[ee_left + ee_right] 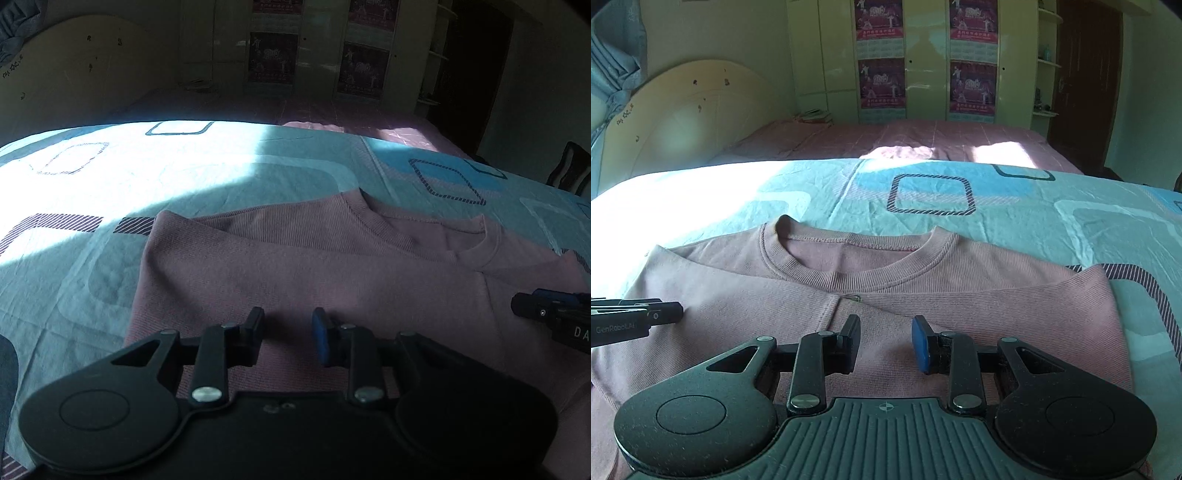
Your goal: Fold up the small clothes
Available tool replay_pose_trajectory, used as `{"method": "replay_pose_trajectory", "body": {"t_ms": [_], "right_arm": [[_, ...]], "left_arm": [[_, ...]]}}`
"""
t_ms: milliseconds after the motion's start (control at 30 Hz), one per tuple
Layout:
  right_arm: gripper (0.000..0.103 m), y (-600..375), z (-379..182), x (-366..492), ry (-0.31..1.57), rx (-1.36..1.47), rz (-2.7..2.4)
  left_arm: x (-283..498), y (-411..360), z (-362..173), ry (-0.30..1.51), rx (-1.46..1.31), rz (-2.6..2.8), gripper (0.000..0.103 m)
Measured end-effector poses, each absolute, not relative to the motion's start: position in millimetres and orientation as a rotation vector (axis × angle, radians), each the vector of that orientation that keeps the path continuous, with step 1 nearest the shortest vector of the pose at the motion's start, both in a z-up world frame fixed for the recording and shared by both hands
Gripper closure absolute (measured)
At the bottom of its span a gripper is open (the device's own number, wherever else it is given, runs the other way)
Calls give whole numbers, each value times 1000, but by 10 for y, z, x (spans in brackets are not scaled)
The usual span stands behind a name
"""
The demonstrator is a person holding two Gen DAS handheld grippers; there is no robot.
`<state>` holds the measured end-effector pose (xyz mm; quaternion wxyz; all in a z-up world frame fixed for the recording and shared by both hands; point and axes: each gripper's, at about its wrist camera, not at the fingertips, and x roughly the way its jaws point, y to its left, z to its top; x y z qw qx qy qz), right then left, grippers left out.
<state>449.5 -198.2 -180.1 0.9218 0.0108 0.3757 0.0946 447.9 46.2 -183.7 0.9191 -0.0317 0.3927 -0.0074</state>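
Right now your left hand-held gripper [288, 328] hovers over the near part of the pink sweatshirt [295, 266], its jaws a little apart with nothing between them; only ribbed fabric shows in the gap. Your right hand-held gripper [886, 332] does the same just beside it, jaws parted and empty, pads clear of the cloth as far as you can tell.

You have the sweatshirt lying flat on the bed, on the turquoise bedsheet [1034, 229] with its striped square outlines. Its round collar [849, 266] points toward the far edge of the bed, and both sides are already folded inward, so the folded edges meet along a seam just below the collar. The garment sits toward the near edge of the bed, with bare sheet to either side.

Bright sunlight falls across the far left part of the sheet. Beyond it you see a pink cover [905, 136], a rounded headboard [683, 114] and a wardrobe [923, 66] with posters.
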Motion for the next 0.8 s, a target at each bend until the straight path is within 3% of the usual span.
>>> {"method": "replay_pose_trajectory", "body": {"t_ms": [233,800], "right_arm": [[73,-2273,-1897,4340,778,-36,136],[72,-1999,-1727,3883,799,-28,263]], "left_arm": [[4419,549,-1814,819,-60,14,67],[4011,183,-1611,815,-13,-21,69]]}}
